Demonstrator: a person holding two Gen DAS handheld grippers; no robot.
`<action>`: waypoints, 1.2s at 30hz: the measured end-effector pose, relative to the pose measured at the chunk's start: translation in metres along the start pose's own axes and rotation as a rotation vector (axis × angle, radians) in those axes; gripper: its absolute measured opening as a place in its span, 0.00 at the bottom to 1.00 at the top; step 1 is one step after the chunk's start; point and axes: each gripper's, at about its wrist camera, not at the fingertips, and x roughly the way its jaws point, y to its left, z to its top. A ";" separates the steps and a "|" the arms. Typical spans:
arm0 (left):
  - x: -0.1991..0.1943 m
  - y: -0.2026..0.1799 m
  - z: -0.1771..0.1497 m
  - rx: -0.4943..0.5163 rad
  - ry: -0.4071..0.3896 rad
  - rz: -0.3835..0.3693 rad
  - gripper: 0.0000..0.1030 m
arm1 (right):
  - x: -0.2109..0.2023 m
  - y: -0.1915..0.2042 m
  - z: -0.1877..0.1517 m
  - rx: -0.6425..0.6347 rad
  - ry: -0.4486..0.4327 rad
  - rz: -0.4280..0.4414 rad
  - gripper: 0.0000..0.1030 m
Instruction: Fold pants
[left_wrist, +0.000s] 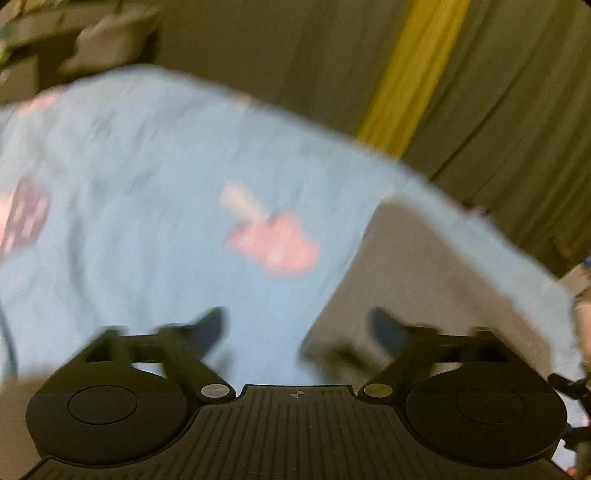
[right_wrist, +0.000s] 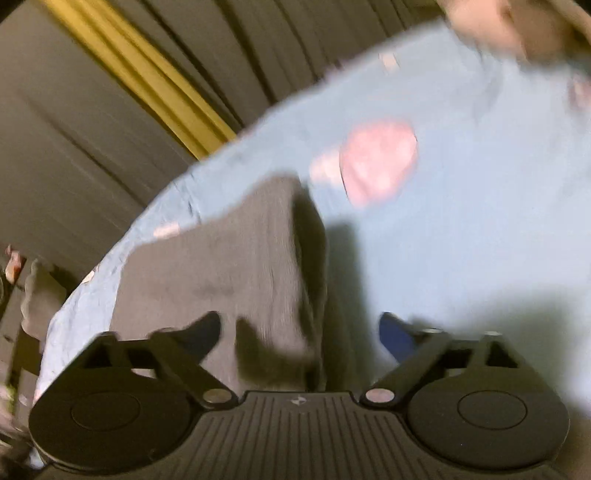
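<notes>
Grey pants (right_wrist: 229, 266) lie flat on a light blue bedsheet (right_wrist: 461, 229) with pink prints. In the left wrist view the pants (left_wrist: 424, 280) lie to the right on the sheet (left_wrist: 147, 221). My left gripper (left_wrist: 297, 326) is open and empty, above the sheet at the pants' left edge. My right gripper (right_wrist: 301, 328) is open and empty, just above the near part of the pants. Both views are blurred by motion.
Grey curtains (left_wrist: 498, 92) with a yellow stripe (left_wrist: 410, 70) hang behind the bed; the stripe also shows in the right wrist view (right_wrist: 147, 74). Blurred clutter (left_wrist: 92, 40) sits at the far left. A pink print (left_wrist: 275, 240) marks the sheet's middle.
</notes>
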 end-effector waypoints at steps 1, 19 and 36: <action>0.006 -0.007 0.012 0.078 -0.020 -0.051 1.00 | 0.003 0.000 0.006 -0.022 0.016 0.042 0.96; 0.244 -0.053 0.058 0.228 0.609 -0.481 0.60 | 0.127 -0.021 0.044 0.012 0.277 0.285 0.66; 0.207 -0.083 0.118 0.155 0.324 -0.505 0.31 | 0.078 0.068 0.102 -0.229 0.024 0.241 0.49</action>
